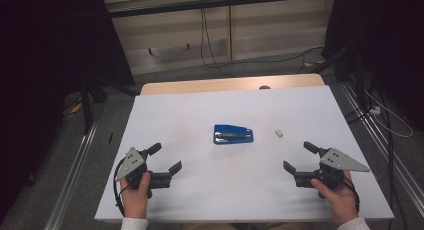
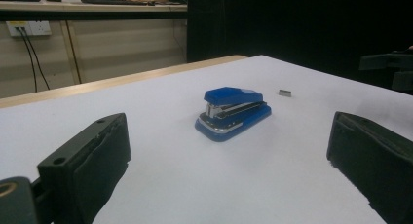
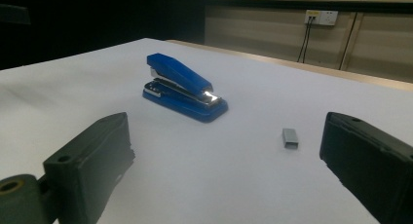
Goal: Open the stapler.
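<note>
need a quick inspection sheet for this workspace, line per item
surface: white table top, bare apart from two things
job's things: blue stapler near the middle, its top raised off the base; small grey staple strip lying apart to its right
clutter: nothing seen
grippers: left tool and right tool both open, holding nothing, short of the stapler
cables: black cable trails from the left tool; cables on the floor behind
surroundings: wood wall panels, dark curtains at the sides

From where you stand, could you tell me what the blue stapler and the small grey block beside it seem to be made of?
The blue stapler looks like glossy moulded plastic over a bright metal magazine: its smooth blue shell shines, and the silvery strip glints sharply. The small grey block is probably a strip of metal staples, judging by its dull grey, ribbed-looking sides; it is too small to be certain.
</note>
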Available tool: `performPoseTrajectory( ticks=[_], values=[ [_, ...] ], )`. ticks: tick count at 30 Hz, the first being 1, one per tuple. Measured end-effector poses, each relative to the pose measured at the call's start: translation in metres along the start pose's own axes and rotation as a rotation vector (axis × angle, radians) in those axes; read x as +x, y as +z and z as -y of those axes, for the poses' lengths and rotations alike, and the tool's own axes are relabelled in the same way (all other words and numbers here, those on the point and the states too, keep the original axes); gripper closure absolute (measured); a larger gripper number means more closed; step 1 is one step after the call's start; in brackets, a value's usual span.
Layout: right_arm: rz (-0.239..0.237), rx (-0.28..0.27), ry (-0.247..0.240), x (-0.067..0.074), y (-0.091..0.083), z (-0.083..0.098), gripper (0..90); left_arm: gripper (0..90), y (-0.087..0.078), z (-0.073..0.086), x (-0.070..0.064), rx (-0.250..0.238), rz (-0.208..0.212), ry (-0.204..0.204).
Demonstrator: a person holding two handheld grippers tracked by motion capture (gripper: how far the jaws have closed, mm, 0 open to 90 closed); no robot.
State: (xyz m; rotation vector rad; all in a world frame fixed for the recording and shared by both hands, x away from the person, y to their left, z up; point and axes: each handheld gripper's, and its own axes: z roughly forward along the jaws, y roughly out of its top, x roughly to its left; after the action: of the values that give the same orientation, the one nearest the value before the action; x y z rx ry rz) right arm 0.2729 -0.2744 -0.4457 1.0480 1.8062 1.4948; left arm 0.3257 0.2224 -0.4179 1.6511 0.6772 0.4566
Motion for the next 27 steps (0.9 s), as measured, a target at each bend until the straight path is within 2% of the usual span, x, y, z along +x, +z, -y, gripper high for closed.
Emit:
performPoseTrajectory(
  ticks=[10, 18, 27],
  values=[
    [0.019, 0.028, 0.001, -0.005, 0.008, -0.001, 4.1, 2.2, 0.016, -0.005, -0.004, 0.008, 0.018, -0.012],
    [0.012, 0.046, -0.029, -0.002, 0.022, -0.008, 4.1, 2.3, 0.025, -0.007, -0.006, 0.019, 0.031, -0.003],
    [-0.008, 0.052, -0.032, 0.003, 0.035, -0.013, 4.1, 2.3, 0.037, -0.010, -0.009, 0.025, 0.045, 0.007]
  ],
)
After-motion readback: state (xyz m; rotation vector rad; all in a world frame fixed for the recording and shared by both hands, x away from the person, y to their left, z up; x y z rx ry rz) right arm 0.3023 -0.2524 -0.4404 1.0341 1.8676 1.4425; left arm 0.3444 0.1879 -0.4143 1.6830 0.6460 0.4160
